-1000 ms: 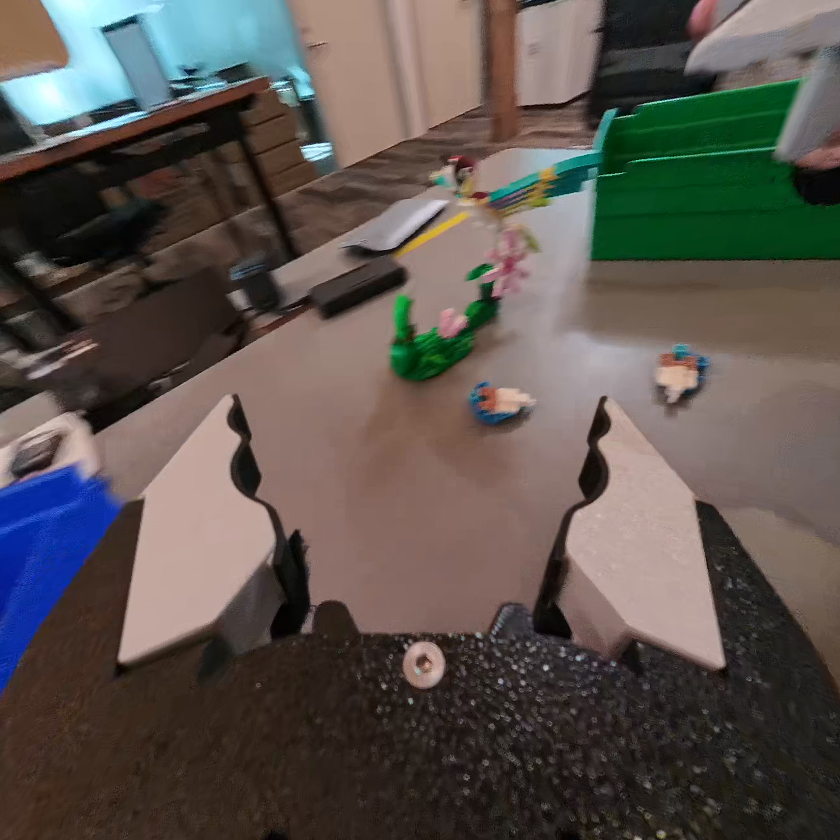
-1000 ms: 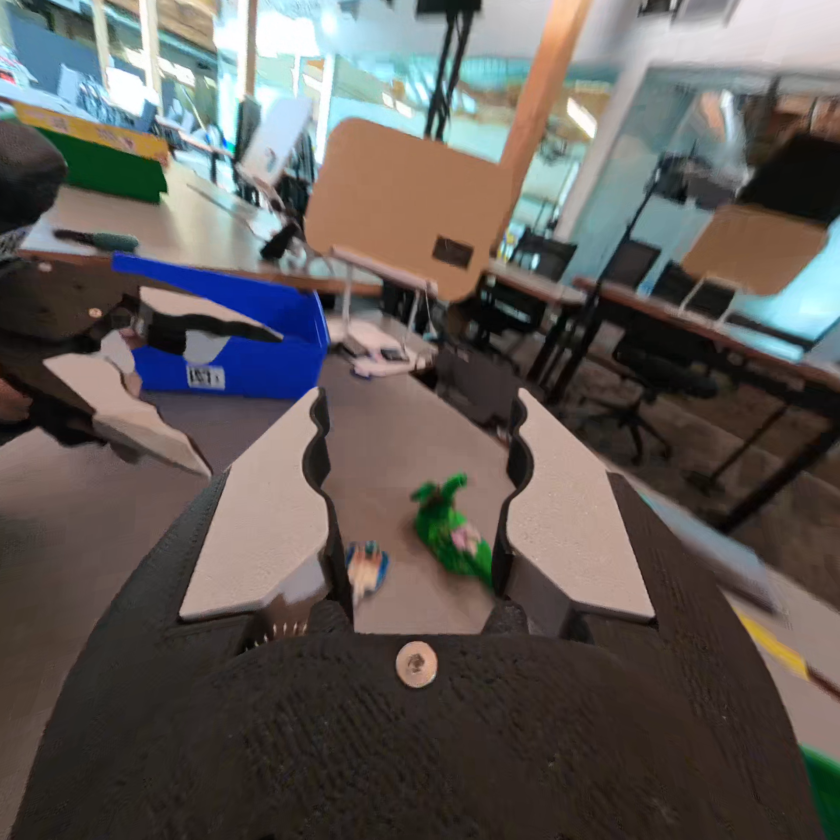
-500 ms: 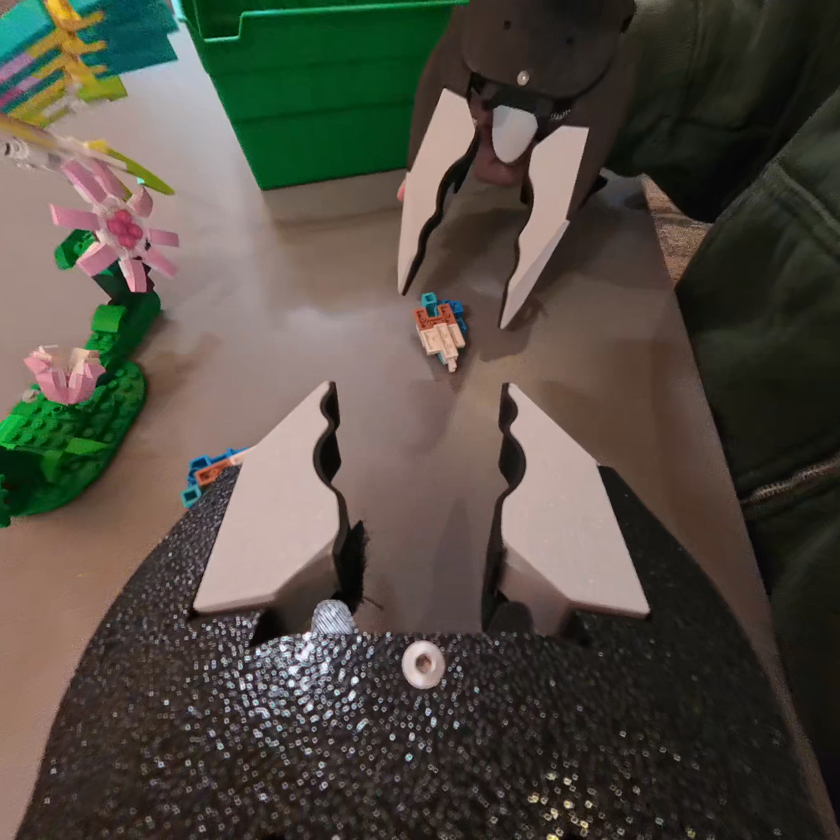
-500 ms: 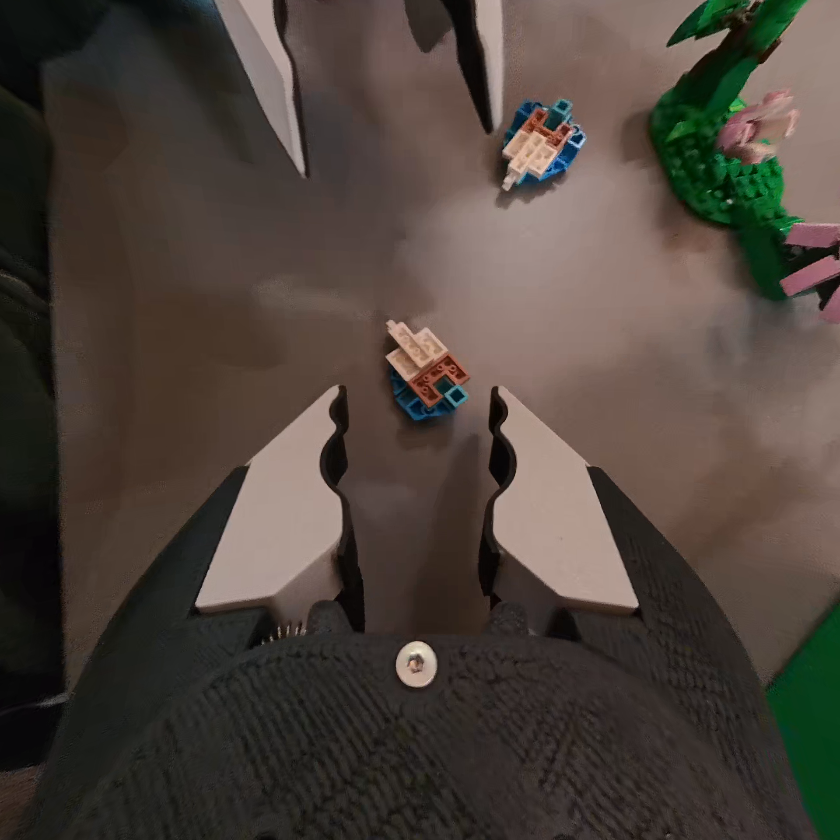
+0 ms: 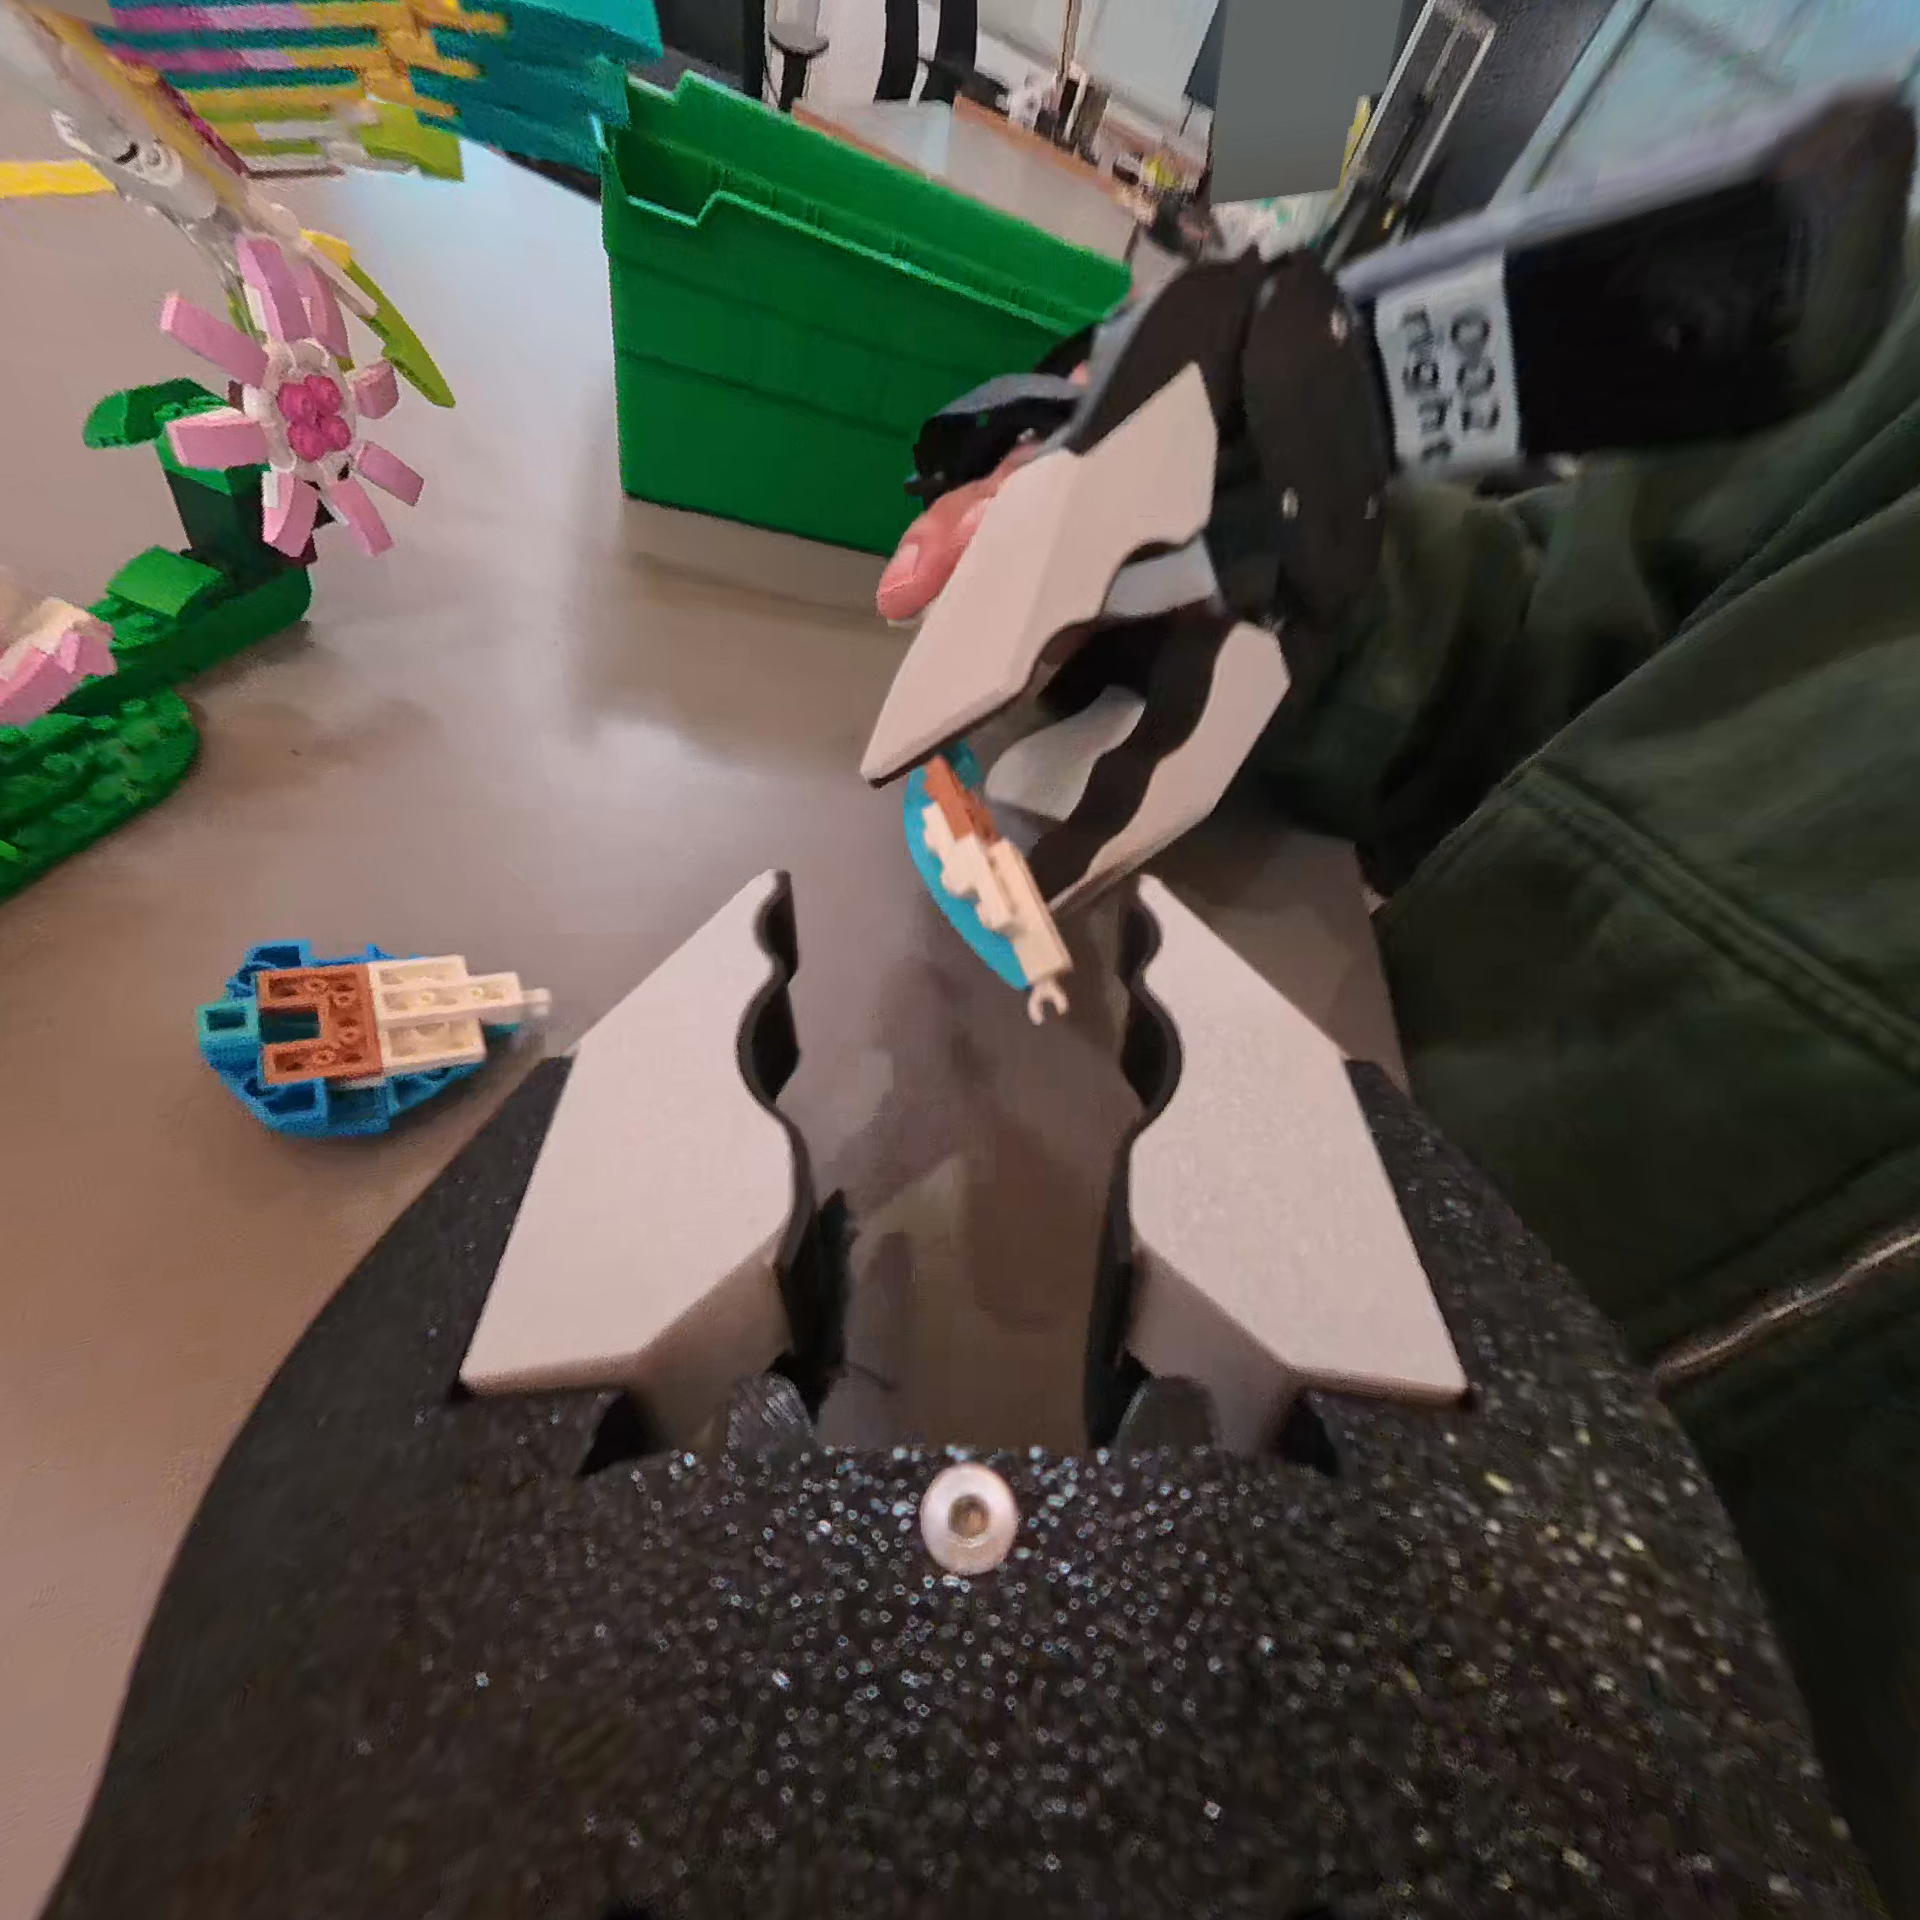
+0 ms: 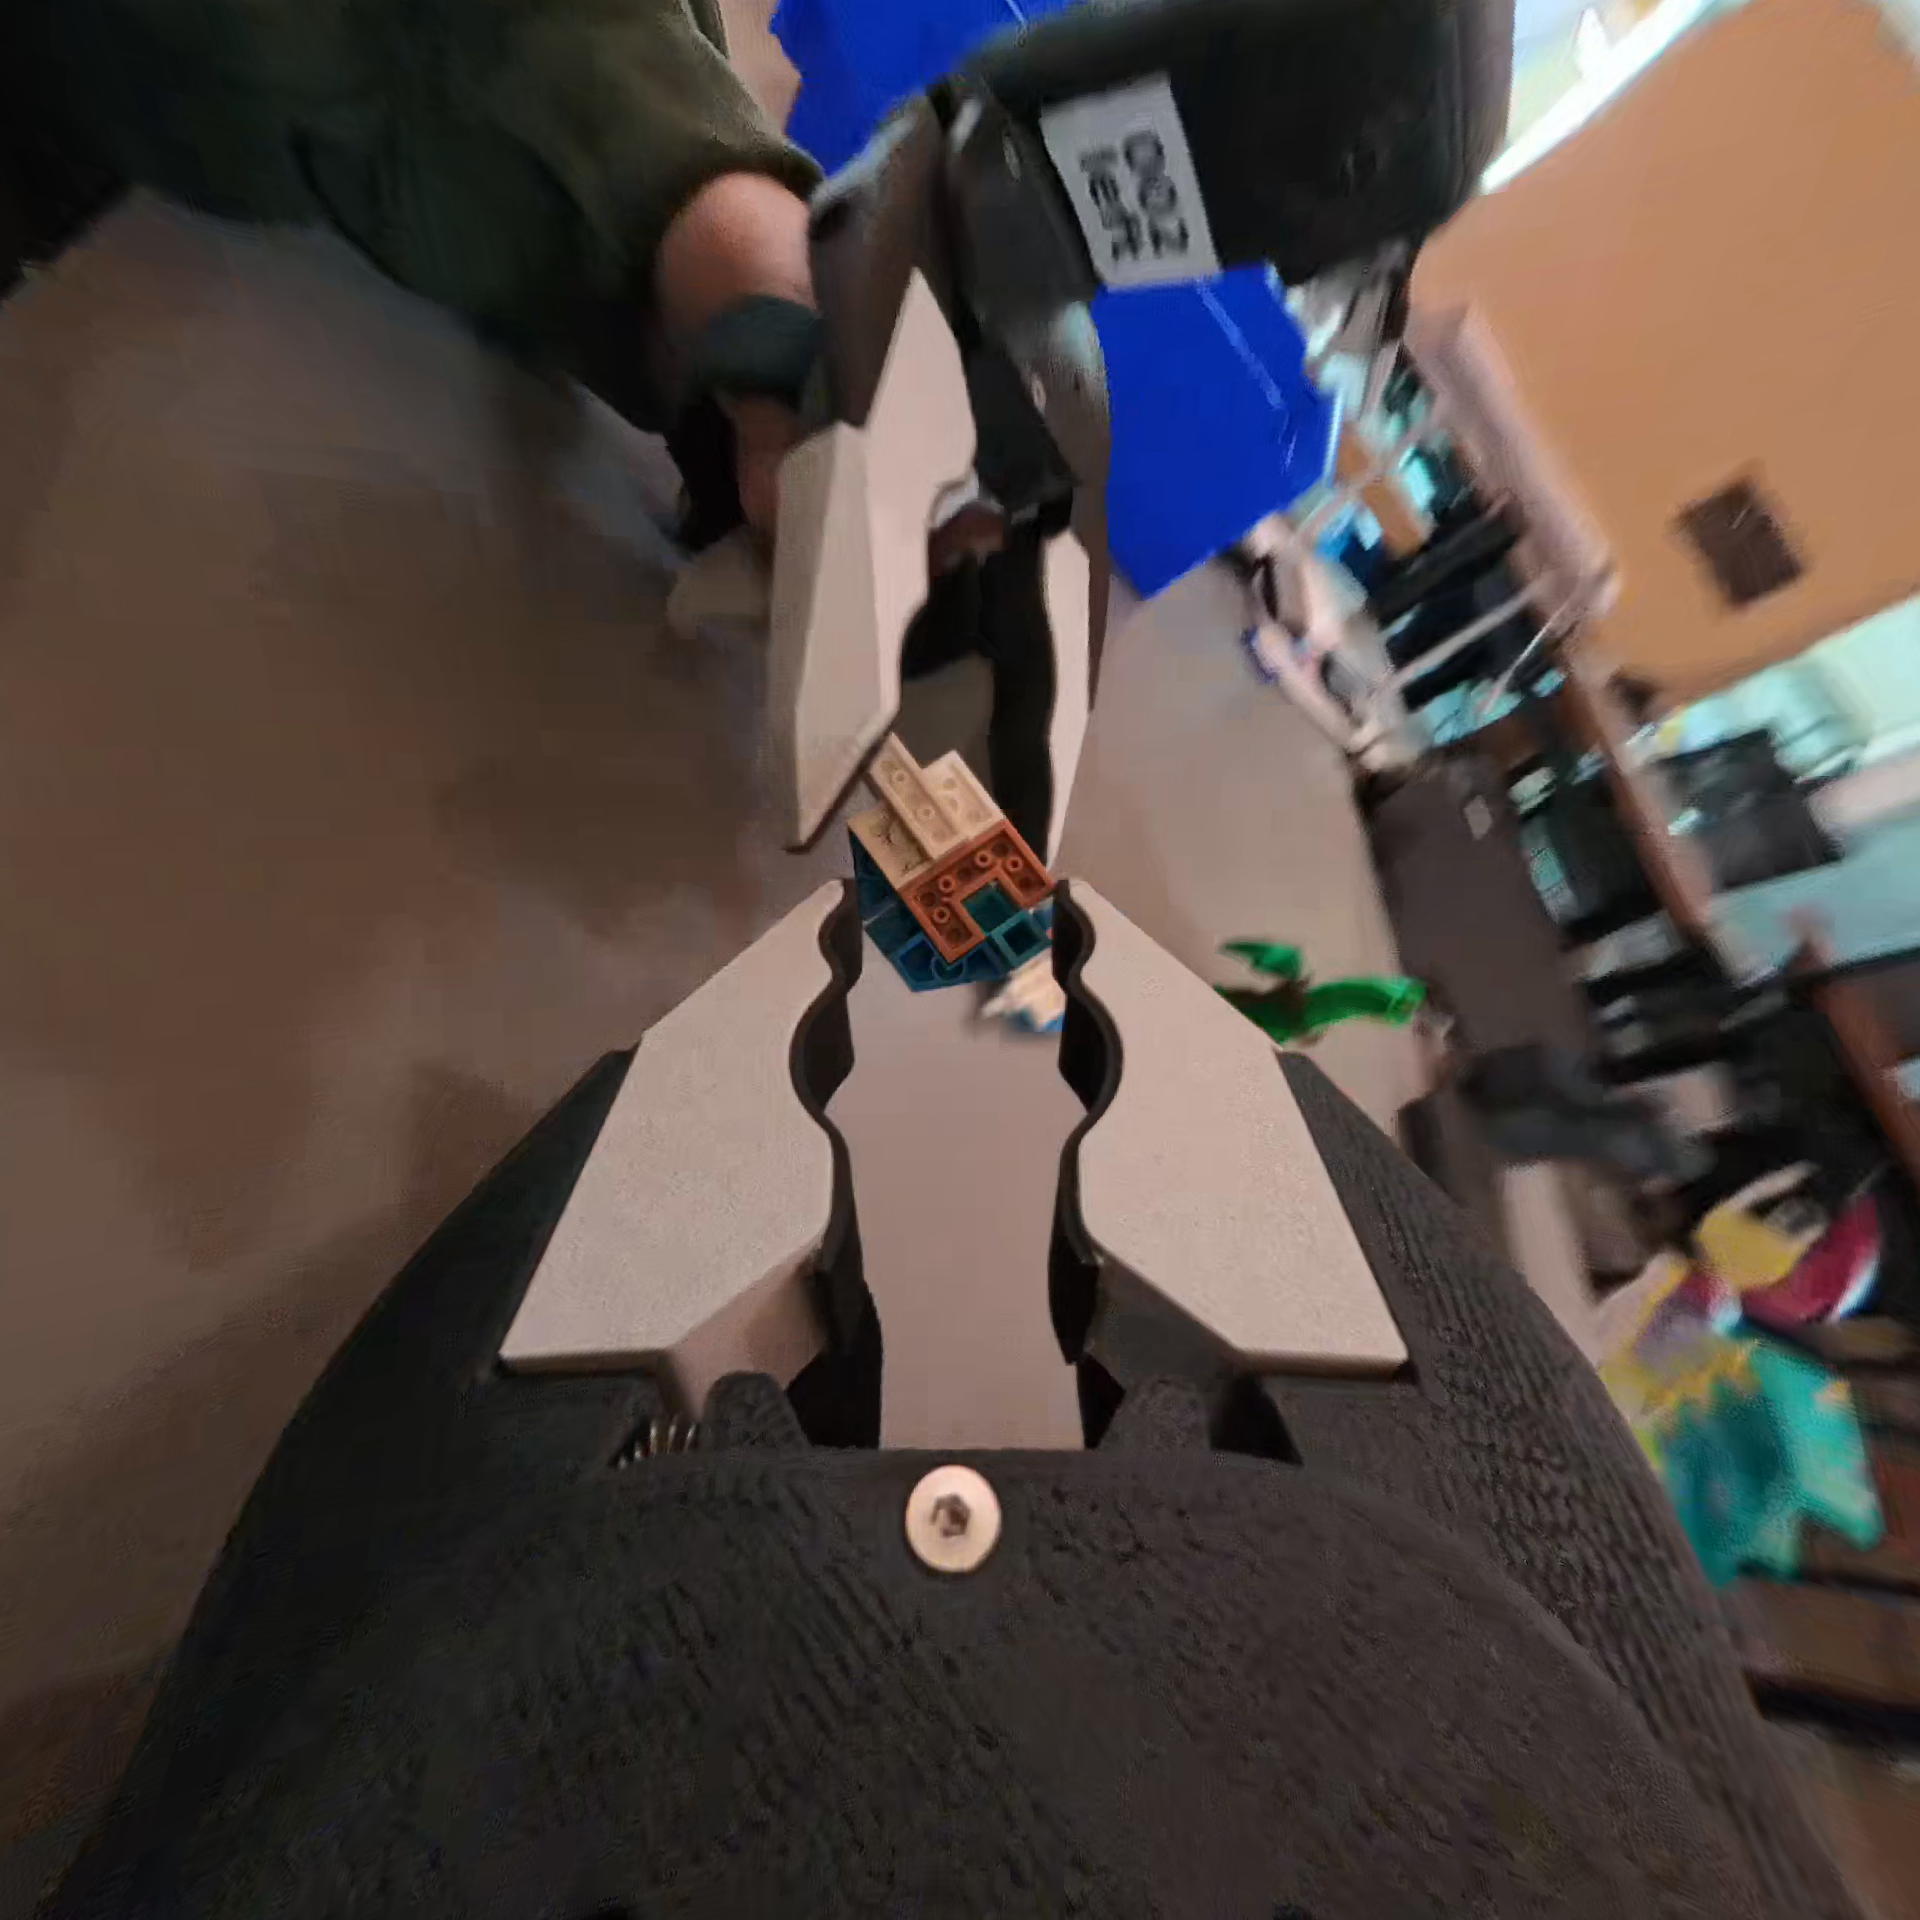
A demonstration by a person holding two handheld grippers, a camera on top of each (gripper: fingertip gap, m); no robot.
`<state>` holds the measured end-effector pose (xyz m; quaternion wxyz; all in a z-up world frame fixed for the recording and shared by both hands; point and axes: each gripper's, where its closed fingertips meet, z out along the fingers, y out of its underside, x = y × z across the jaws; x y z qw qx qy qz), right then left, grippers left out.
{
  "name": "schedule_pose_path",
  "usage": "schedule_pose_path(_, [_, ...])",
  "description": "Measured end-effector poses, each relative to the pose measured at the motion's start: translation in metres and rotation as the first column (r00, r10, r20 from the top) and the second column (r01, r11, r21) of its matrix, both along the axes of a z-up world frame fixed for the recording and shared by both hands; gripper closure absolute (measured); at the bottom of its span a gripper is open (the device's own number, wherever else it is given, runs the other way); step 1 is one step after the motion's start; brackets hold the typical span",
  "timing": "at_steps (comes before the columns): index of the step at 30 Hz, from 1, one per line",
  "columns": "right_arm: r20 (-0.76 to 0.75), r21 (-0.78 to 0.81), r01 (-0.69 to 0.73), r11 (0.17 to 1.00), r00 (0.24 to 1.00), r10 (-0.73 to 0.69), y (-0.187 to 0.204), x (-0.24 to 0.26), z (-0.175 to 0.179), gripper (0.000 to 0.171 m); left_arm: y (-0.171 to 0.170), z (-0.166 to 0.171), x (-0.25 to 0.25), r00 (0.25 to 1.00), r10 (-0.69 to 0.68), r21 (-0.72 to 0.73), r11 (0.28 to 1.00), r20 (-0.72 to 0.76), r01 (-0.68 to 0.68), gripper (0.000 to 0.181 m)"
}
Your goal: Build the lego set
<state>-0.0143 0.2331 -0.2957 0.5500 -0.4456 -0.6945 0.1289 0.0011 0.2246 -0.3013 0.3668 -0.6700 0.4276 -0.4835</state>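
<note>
My right gripper (image 6: 951, 902) is shut on a small blue, brown and white brick model (image 6: 966, 883) and holds it tilted above the grey table (image 5: 520, 727). In the left wrist view the right gripper (image 5: 966, 831) holds the model (image 5: 977, 883) just ahead of my left gripper (image 5: 958, 894). The left gripper is open and empty, its tips level with the model's white end. It also shows in the right wrist view (image 6: 940, 831), one finger on each side of that white end. A second, like brick model (image 5: 353, 1039) lies flat on the table to the left.
A brick flower model (image 5: 281, 416) on a green base (image 5: 83, 758) stands at the left. A green bin (image 5: 790, 343) stands behind it, and a blue bin (image 6: 1195, 416) behind the left gripper. A person's dark green sleeve (image 5: 1662, 831) fills the right side.
My right gripper has shut on the brick model and lifted it off the table. My left gripper has moved up to the model's white end, still open.
</note>
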Motion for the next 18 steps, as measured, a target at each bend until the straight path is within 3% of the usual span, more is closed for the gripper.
schedule_pose_path(1, [0.0, 0.081, -0.019, 0.997, 1.0, 0.019, -0.001, -0.008, 0.003, 0.136, -0.002, 0.003, -0.003, 1.0, 0.009, -0.012, 1.0, 0.026, -0.008, 0.135])
schedule_pose_path(2, [0.008, 0.155, -0.02, 0.988, 1.0, 0.02, 0.001, -0.014, 0.005, 0.136, -0.006, 0.005, -0.008, 0.999, 0.005, -0.022, 1.0, 0.043, -0.004, 0.149])
schedule_pose_path(5, [0.017, 0.251, -0.039, 0.967, 0.999, 0.036, 0.002, -0.03, 0.006, 0.137, -0.006, 0.006, -0.027, 0.997, 0.067, 0.019, 0.998, 0.032, -0.067, 0.161])
schedule_pose_path(6, [0.006, 0.203, -0.063, 0.977, 0.998, 0.063, -0.001, -0.036, 0.004, 0.141, -0.008, 0.01, -0.033, 0.997, 0.072, 0.075, 0.994, 0.039, -0.074, 0.17])
schedule_pose_path(8, [-0.084, -0.088, -0.139, 0.986, 0.988, 0.131, -0.012, -0.048, 0.003, 0.126, 0.002, 0.003, -0.055, 0.98, 0.181, 0.269, 0.951, -0.081, -0.154, 0.17])
schedule_pose_path(10, [-0.216, -0.317, -0.236, 0.919, 0.961, 0.172, -0.017, -0.056, 0.011, 0.129, 0.002, -0.003, -0.072, 0.958, 0.215, 0.442, 0.89, -0.188, -0.113, 0.17])
schedule_pose_path(13, [-0.2, -0.335, -0.286, 0.898, 0.953, 0.229, -0.018, -0.065, -0.001, 0.154, 0.001, -0.015, -0.087, 0.923, 0.245, 0.558, 0.829, -0.296, -0.041, 0.17])
schedule_pose_path(18, [-0.137, -0.326, -0.271, 0.906, 0.961, 0.238, -0.019, -0.065, -0.017, 0.151, -0.004, -0.027, -0.082, 0.936, 0.205, 0.553, 0.833, -0.287, -0.013, 0.17])
